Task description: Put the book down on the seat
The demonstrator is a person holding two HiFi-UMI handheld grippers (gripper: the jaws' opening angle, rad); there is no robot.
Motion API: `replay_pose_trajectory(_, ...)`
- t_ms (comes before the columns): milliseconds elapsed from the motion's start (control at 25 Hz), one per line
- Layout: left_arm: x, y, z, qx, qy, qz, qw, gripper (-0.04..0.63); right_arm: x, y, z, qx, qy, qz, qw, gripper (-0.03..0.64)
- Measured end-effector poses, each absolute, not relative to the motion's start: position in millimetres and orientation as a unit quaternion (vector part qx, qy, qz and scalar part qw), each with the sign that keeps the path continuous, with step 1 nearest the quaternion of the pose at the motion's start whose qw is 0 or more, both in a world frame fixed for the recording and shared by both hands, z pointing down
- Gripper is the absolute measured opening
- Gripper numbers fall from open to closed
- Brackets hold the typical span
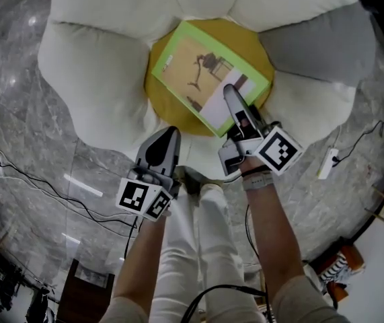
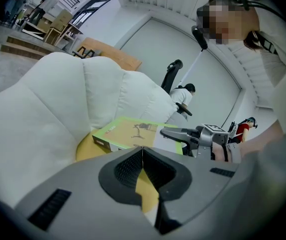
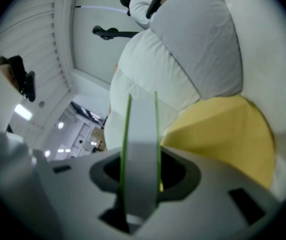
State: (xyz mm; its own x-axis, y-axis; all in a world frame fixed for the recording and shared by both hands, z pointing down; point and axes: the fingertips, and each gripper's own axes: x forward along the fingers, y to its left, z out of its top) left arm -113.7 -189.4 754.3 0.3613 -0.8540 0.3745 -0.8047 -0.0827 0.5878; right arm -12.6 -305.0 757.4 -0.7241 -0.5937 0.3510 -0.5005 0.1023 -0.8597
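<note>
A book [image 1: 198,73] with a green border and a tan cover lies flat over the round yellow seat [image 1: 249,42] of a flower-shaped chair. My right gripper [image 1: 231,97] is shut on the book's near right edge. In the right gripper view the book's edge [image 3: 140,134] runs straight between the jaws, beside the seat [image 3: 223,134]. Whether the book rests on the seat I cannot tell. The left gripper view shows the book [image 2: 132,133] just above the seat [image 2: 85,146], with the right gripper [image 2: 170,132] on it. My left gripper [image 1: 168,136] hangs shut and empty at the chair's front edge.
White petal cushions [image 1: 91,66] ring the seat, with a grey one [image 1: 326,39] at the right. The chair stands on a marble floor [image 1: 17,99]. A cable [image 1: 17,173] crosses the floor at left and a power strip [image 1: 327,163] lies at right. White trouser legs [image 1: 198,241] show below the grippers.
</note>
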Motion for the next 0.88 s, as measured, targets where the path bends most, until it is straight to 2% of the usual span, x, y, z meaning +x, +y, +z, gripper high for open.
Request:
replay_pose_trajectory(480,-125.2,-197.5,750.2,0.727,-0.581,-0.035,0.363,0.025,7.6,-327.4,786.9,-0.386,0.738,-0.553,-0.015,0.156)
replay_pose_trajectory(880,-127.2,-190.5,750.7,0.725,-0.584,-0.04,0.364,0.025,19.5,-342.2,813.8,-0.415,0.709,-0.567,-0.052,0.198)
